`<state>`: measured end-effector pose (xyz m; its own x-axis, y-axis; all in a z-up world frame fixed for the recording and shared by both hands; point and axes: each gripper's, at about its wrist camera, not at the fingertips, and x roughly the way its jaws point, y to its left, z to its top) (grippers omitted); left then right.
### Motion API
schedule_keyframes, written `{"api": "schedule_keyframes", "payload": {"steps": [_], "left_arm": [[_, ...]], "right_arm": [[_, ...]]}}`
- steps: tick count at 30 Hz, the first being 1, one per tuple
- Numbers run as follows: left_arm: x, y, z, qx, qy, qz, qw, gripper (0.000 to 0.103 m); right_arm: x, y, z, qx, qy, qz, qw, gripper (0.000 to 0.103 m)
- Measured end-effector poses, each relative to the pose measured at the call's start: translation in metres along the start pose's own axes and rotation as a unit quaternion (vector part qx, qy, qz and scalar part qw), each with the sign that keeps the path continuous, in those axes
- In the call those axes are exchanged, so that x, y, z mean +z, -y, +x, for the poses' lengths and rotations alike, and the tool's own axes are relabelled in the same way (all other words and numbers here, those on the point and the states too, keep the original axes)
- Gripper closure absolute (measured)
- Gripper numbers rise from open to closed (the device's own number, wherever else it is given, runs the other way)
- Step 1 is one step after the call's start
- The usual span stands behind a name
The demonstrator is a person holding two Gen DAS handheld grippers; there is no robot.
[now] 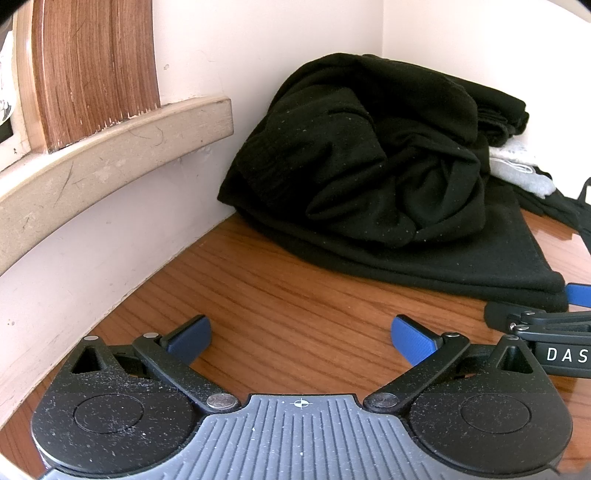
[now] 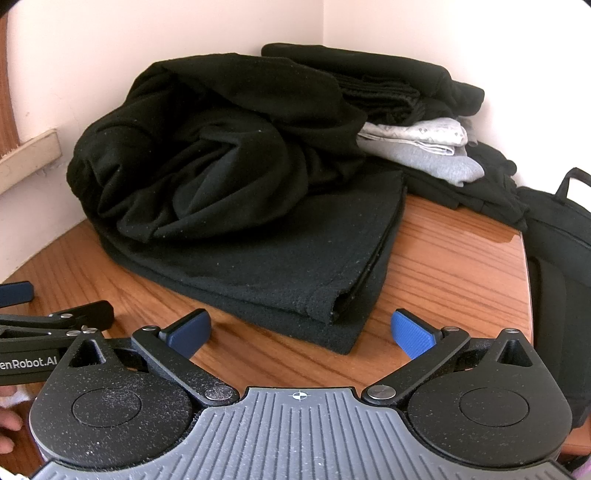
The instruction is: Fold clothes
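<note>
Window ledge (image 1: 110, 147): left of the black clothes pile, on the wall.
Left gripper (image 1: 301, 338): in front of the pile, jaws spread wide, nothing between.
Black clothes pile (image 2: 236, 177): crumpled on a folded black cloth (image 2: 295, 266), in the corner.
Right gripper (image 2: 301, 332): near the folded cloth's edge, jaws spread wide, empty.
Folded stack (image 2: 417, 144): right of the pile, black, white, grey.
Black bag (image 2: 557, 236): far right of the pile, off the table edge.
Table (image 1: 295, 295): brown wood, shiny.
Walls (image 2: 184, 29): pale.
</note>
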<state>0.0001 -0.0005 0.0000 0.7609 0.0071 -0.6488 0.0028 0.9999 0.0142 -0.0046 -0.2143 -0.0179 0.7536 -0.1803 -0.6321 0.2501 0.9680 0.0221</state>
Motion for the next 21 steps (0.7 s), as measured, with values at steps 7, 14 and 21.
{"api": "schedule_keyframes", "payload": {"steps": [7,14,21], "left_arm": [[-0.0006,0.0036,0.0009,0.001,0.0,0.002,1.0,0.0],[0.0005,0.0034,0.002,0.002,0.0,0.002,1.0,0.0],[0.0004,0.004,0.002,0.002,0.0,0.003,1.0,0.0]], "right_arm": [[0.0,0.0,0.0,0.0,0.0,0.0,1.0,0.0],[0.0,0.0,0.0,0.0,0.0,0.0,1.0,0.0],[-0.0001,0.0003,0.0,0.0,0.0,0.0,1.0,0.0]]}}
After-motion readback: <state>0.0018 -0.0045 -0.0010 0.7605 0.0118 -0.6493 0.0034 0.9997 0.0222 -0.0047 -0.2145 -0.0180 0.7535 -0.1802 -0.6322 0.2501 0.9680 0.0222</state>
